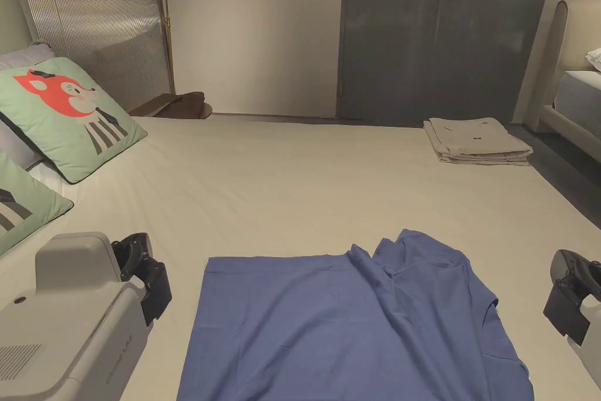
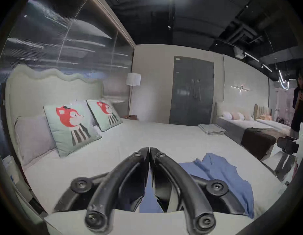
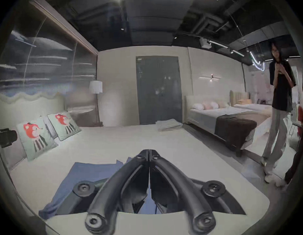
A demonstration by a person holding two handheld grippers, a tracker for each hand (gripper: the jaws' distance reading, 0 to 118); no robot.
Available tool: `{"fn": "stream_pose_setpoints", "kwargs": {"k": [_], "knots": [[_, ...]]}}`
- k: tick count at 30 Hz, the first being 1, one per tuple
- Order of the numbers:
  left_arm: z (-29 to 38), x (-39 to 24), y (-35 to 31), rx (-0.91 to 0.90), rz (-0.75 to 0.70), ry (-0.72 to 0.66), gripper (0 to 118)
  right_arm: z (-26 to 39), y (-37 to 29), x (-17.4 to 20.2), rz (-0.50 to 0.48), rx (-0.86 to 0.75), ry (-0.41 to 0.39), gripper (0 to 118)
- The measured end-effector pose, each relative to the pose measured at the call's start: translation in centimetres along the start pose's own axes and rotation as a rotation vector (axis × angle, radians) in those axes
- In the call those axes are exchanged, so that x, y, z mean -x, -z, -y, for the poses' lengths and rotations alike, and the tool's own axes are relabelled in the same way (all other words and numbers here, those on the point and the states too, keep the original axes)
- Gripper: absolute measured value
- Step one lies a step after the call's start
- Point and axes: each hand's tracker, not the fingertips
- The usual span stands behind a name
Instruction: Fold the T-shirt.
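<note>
Blue T-shirt [image 1: 352,326] spread on the bed [image 1: 305,185], right portion rumpled and bunched. Left gripper [image 2: 149,149] held above the bed left of the T-shirt — jaws together, nothing between them. Right gripper [image 3: 149,151] right of the T-shirt — jaws together, likewise empty. Folded beige clothes [image 1: 476,141] beyond the T-shirt, at the far right corner of the bed.

The blue T-shirt [image 1: 352,326] runs off the bottom edge of the head view; in both gripper views, the jaws hide its near middle part.
</note>
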Motion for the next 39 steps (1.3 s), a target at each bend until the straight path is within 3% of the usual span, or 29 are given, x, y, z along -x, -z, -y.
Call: {"fn": "stream_pose_setpoints", "kwargs": {"k": [7,15,16,19,20,27,29,32,36,39], "knots": [[-0.2,-0.1,5.9,0.128,0.045,-0.015,1,1.1,2.4,0.7,-0.019,0.052,-0.015,0],[2.0,0.7,21.2,0.412,0.053,-0.016,4,3.2,8.5,0.3,-0.015,0.158,-0.013,0],[2.4,0.8,23.1,0.443,0.051,-0.025,23,3.5,9.4,0.3,-0.013,0.172,-0.016,0],[4.3,1.5,29.7,0.574,0.031,-0.038,102,4.5,12.1,0.3,-0.008,0.208,-0.025,0],[5.1,1.7,31.6,0.625,0.018,-0.036,107,4.9,13.0,0.2,-0.005,0.223,-0.027,0],[11.0,2.2,41.3,0.8,-0.063,-0.028,107,7.2,18.1,-0.2,0.013,0.31,-0.048,0],[12.6,2.1,42.9,0.83,-0.084,-0.039,102,7.8,19.1,-0.3,0.018,0.324,-0.044,0],[14.1,1.7,44.1,0.841,-0.101,-0.036,75,8.5,20.2,-0.6,0.016,0.342,-0.047,0],[14.6,0.8,43.7,0.825,-0.115,0.018,70,9.2,21.4,-0.8,0.016,0.367,-0.06,0],[14.2,0.5,43.0,0.801,-0.099,0.023,26,9.6,22.7,-1.1,0.018,0.396,-0.037,1]]}}
